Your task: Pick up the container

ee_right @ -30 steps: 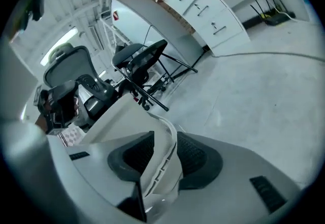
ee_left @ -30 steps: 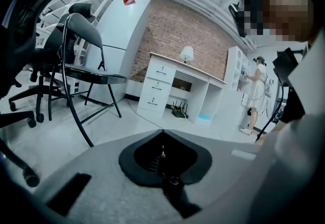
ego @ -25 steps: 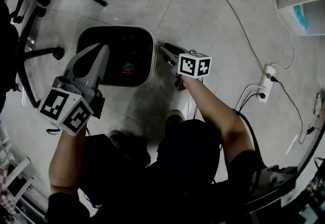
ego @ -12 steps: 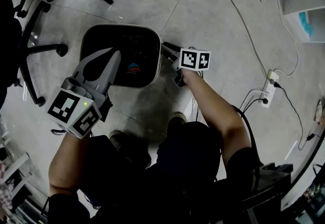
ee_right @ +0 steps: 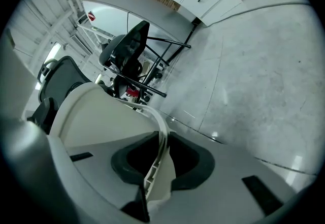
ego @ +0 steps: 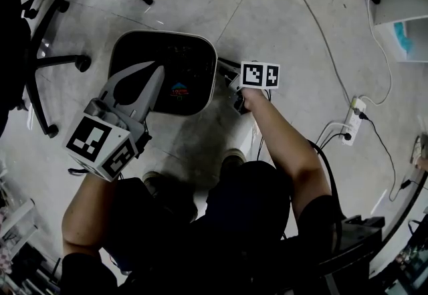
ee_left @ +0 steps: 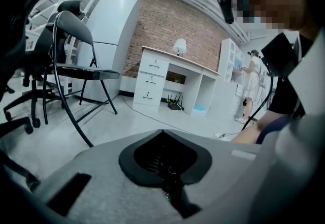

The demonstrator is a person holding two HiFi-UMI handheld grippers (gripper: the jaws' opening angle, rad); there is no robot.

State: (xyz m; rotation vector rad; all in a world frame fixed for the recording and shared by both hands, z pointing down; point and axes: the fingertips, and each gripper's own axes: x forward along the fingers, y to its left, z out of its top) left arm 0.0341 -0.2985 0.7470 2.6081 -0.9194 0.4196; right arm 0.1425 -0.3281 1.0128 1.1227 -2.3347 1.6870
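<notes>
Floor (ego: pixel 281 26) – bare concrete, carrying the white, dark-lined container (ego: pixel 164 33). Left gripper (ego: pixel 159 68) – clenched and empty, above the container's left half. Right gripper (ego: pixel 224 66) – jaws have just been closing and now pinch the container's right rim.

You have a white desk (ee_left: pixel 151 73) against the brick wall (ee_left: pixel 167 25): a lamp (ee_left: pixel 179 45) sits on it, a router (ee_left: pixel 175 106) lies in its open bay, and a black folding chair (ee_left: pixel 84 71) stands left of it.
</notes>
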